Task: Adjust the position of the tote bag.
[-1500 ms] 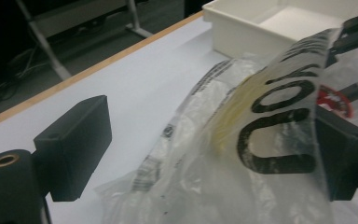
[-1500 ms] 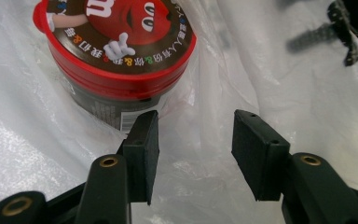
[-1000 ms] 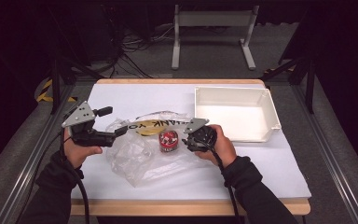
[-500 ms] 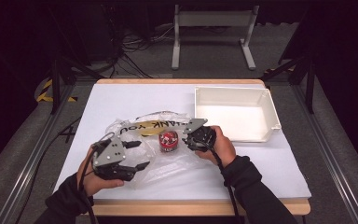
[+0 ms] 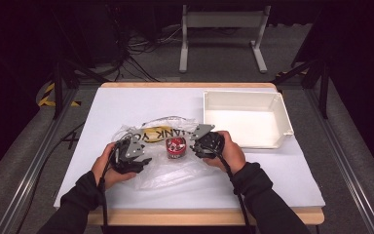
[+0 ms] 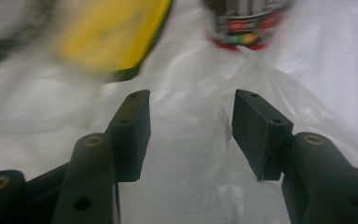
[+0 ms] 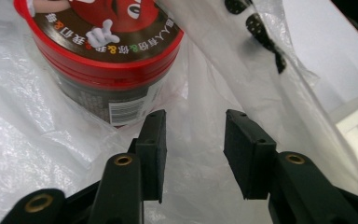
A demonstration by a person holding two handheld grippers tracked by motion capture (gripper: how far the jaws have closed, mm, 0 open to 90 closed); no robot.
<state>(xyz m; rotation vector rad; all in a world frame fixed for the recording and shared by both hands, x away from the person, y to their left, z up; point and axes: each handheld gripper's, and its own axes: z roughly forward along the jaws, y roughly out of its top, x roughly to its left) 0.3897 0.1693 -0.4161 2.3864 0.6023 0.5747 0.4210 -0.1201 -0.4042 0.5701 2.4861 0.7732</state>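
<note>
Dark floor and cables surround a white worktop [image 5: 126,105] with a wooden edge. On it lies a crumpled clear plastic bag [image 5: 173,170] printed with yellow lettering, and a small candy tub [image 5: 176,147] with a red lid stands on the bag between my two hands. A white tray [image 5: 246,100] sits empty at the far right, well apart from the bag.

My left gripper [image 5: 143,160] is low over the left side of the bag. Its fingers [image 6: 133,126] have just been closing and now stand about half apart, with a loose fold of film between them; the pads do not yet press on it, as far as I can tell. My right gripper [image 5: 195,145] sits just beside the tub, on its right. Its fingers [image 7: 247,149] are also partly apart, with bag film rising between them, and the left pad is close to the tub's labelled wall without clearly touching it.

I judge the step in hand to be taking hold of the bag on both sides of the tub. To do it well, I should close each pair of fingers on film alone, on a raised fold rather than flat plastic, which would slip away. The right side needs care: a pinch that nudges the tub could tip it over. Once both grips are firm, I should lift or spread slowly and evenly, because thin film tears and stretches, and the tub will slide if one side rises first.
</note>
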